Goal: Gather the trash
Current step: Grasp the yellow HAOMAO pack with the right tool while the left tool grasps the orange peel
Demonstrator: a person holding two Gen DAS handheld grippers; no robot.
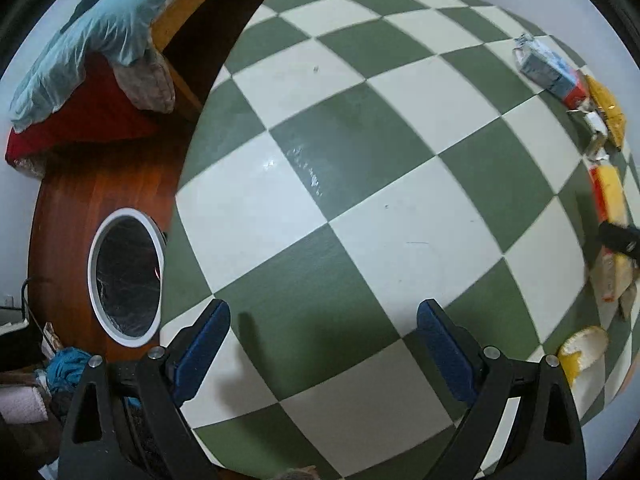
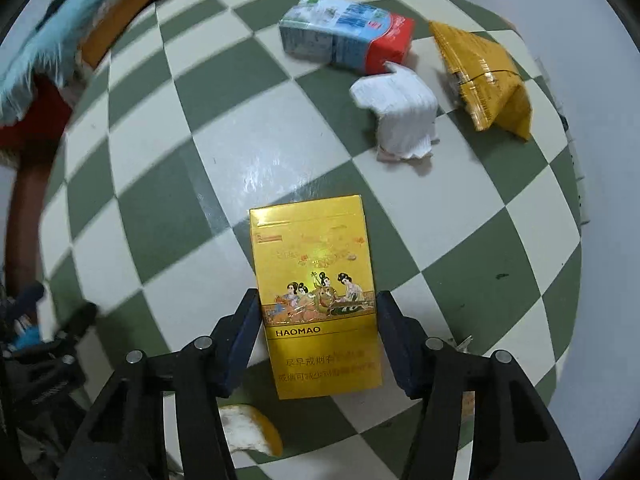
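My right tongs (image 2: 318, 344) point straight down at the checked cloth (image 2: 192, 152), green and cream squares with a faint sheen. Between the blue pads sits a flat gold pack (image 2: 316, 276), glossy card with painted figures and the word HAOMAO printed across it. The left pad presses its edge; the right pad stands at the other edge, so I read the tongs as closed on the pack, which lies flat on the cloth.

Past the pack lie more scraps: a blue and red carton (image 2: 348, 34) on its side, creased and waxy; a crumpled white tissue (image 2: 404, 116), soft and ridged, just beside it; and a wrinkled yellow foil bag (image 2: 484, 84) to the right, puffed at one end. Near my right wrist a curl of orange peel (image 2: 252, 430) shows its pale pith.

My left tongs (image 1: 323, 344) hang spread wide over bare cloth (image 1: 360, 184), nothing between the pads. At that view's left is a round bin (image 1: 127, 272), white rim, dark crinkled liner, standing on reddish wood floor (image 1: 92, 196). At the right edge the same carton (image 1: 550, 68), bag (image 1: 608, 116) and peel (image 1: 582, 350) appear, small and blurred. A pale blue rumpled sheet (image 1: 92, 36) lies upper left.
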